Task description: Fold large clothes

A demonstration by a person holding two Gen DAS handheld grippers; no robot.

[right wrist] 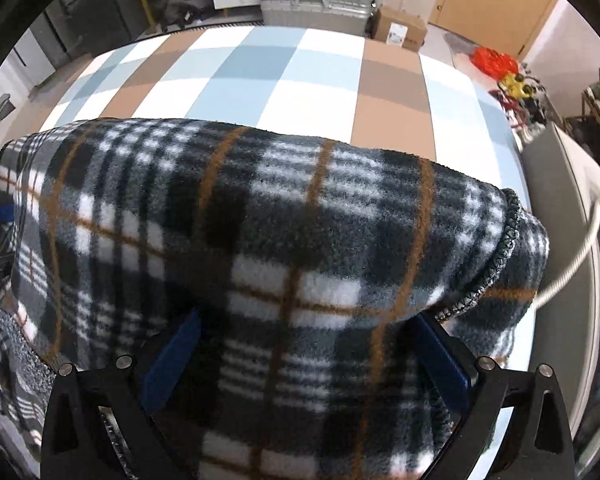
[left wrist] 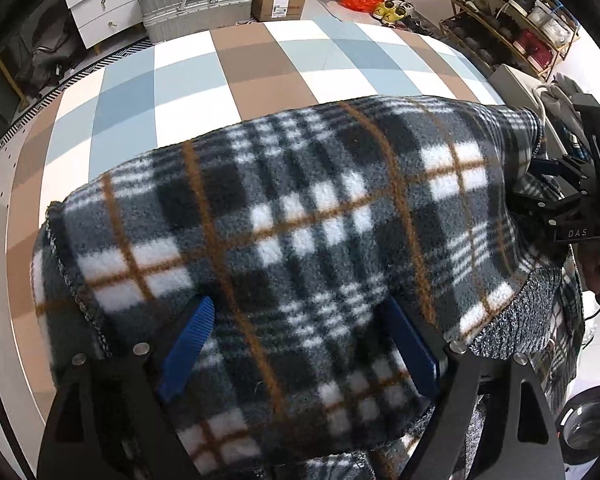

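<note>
Plaid fleece garment: grey, black and white check with orange lines, stitched dark hem; fills centre and lower half of both wrist views, draped in a fold over the near part of the checked surface.

Left gripper: lower centre of left view; blue pads set wide apart, fleece bunched between and over them; whether actually clamping the cloth cannot be told.

Right gripper: lower centre of right view, also at right edge of left view against the garment's far end; blue pads wide apart, fabric lying between and over them; grip not discernible.

Checked surface: blue, white and tan squares, upper half of both views.

Silver hard-shell suitcase: upper centre of left view, beyond the surface.

White drawer unit: upper left, beside suitcase.

Cardboard box: just right of suitcase.

Shoe rack: upper right, loaded.

Red bag: upper right of right view.
</note>
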